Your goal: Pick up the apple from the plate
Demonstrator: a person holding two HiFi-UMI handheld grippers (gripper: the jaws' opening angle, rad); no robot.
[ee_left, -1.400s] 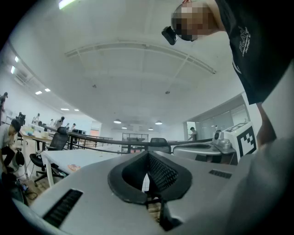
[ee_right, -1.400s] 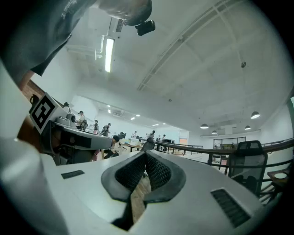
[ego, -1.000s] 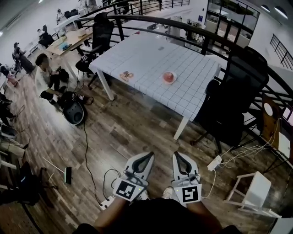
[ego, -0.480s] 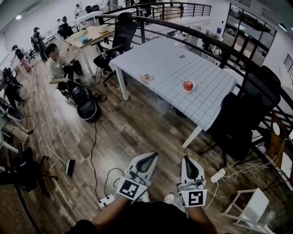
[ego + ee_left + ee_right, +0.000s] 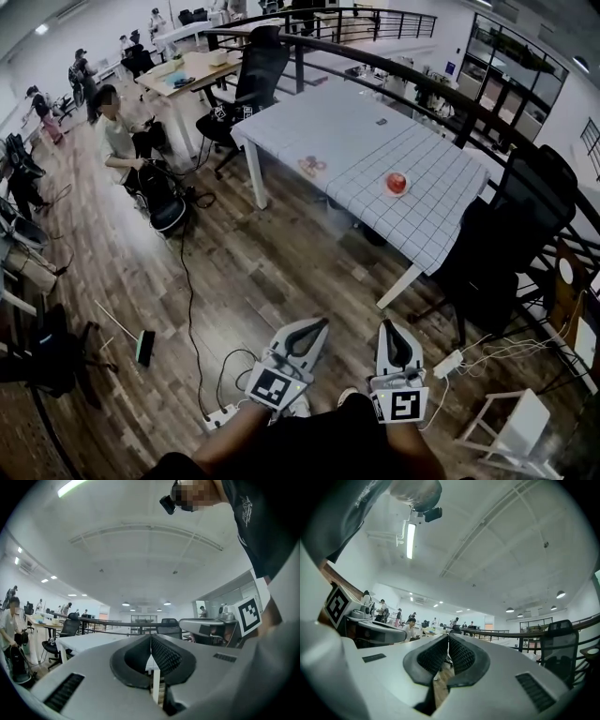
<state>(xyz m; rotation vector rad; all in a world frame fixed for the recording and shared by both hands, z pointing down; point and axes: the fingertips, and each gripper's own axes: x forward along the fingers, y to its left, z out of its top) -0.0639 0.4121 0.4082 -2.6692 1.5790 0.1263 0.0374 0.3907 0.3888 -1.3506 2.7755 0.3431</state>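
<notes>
A red apple [image 5: 397, 182] lies on a small plate [image 5: 405, 189] near the right side of a white checked table [image 5: 356, 141], far ahead of me in the head view. My left gripper [image 5: 317, 324] and right gripper [image 5: 393, 329] are held side by side low in front of my body, well short of the table. Both point level and forward. In the left gripper view the jaws [image 5: 150, 645] meet with nothing between them. The right gripper [image 5: 448, 643] in its own view is shut and empty too. The apple shows in neither gripper view.
A second small object [image 5: 312, 167] lies on the table left of the plate. Black office chairs [image 5: 506, 234] stand at the table's right and far left [image 5: 253, 75]. Cables and a power strip [image 5: 446, 363] lie on the wood floor; a white stool [image 5: 506, 422] is at right. People sit at left.
The whole view has shifted: the table and apple sit further right and closer than a second ago. Both grippers stay shut, side by side, carried forward a little.
</notes>
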